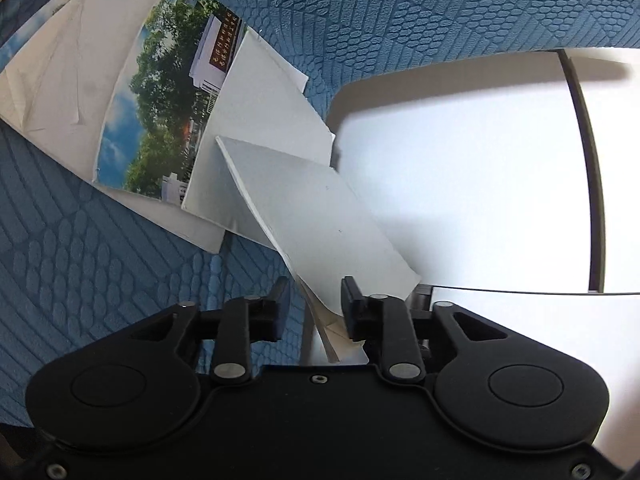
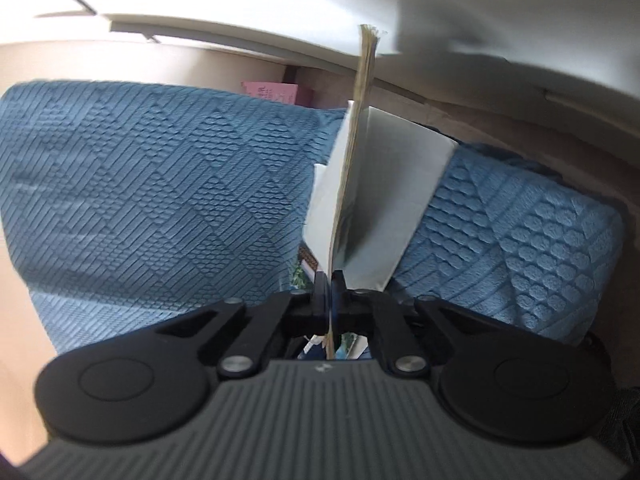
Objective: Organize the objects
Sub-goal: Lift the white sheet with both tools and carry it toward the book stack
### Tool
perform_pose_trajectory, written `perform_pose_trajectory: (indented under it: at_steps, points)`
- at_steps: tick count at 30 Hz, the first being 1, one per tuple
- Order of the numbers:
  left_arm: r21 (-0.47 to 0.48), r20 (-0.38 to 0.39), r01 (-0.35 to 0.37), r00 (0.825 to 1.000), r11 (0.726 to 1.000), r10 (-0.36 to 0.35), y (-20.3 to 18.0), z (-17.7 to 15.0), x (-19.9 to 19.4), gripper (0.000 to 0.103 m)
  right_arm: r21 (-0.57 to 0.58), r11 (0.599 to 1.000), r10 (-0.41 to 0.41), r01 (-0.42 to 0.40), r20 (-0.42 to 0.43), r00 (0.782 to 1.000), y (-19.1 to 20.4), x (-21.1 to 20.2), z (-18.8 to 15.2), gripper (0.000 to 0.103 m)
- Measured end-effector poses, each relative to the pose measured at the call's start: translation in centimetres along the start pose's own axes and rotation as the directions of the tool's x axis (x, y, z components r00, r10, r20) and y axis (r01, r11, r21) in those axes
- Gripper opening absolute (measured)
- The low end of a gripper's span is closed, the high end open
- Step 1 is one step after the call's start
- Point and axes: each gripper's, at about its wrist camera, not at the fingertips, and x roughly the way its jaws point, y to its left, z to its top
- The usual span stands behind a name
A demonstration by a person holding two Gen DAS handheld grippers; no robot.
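Right gripper (image 2: 330, 280) clenched on thin printed card (image 2: 362, 120), edge-on above blue mat (image 2: 160, 168). Left gripper (image 1: 316, 300) jaws apart around white card (image 1: 320, 216). We judge collecting underway; next, close left and stack.

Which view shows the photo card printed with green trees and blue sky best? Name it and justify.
The left wrist view: the tree-and-sky photo card lies face up on the blue textured cloth, its print readable between blank white cards. The right wrist view shows only coloured slivers near the right gripper; whether they belong to this card is unclear.
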Motion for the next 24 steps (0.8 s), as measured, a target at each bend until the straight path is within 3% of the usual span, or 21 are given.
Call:
perform_pose_trajectory:
  at_steps: [7, 17, 20, 24]
  points:
    - [-0.127, -0.060, 0.114, 0.991, 0.985, -0.122, 2.1, -0.4, 0.3, 0.043, -0.079, 0.997, 0.008, -0.008, 0.009, 1.000, 2.9, -1.9, -1.3, 0.004]
    - [-0.287, -0.089, 0.225, 0.961, 0.931, -0.260, 5.4, -0.8, -1.2, 0.039, -0.140, 0.990, 0.014, -0.014, -0.001, 1.000, 5.9, -5.4, -4.1, 0.004]
    - [-0.309, -0.099, 0.249, 0.951, 0.918, -0.291, 5.4, -1.1, -1.9, 0.034, -0.177, 0.984, 0.006, -0.006, -0.002, 1.000, 7.0, -6.1, -5.2, 0.004]
    - [-0.297, -0.097, 0.245, 0.954, 0.923, -0.284, 5.2, -1.4, -4.1, 0.020, -0.204, 0.979, 0.006, -0.009, -0.013, 1.000, 7.8, -7.6, -7.4, 0.004]
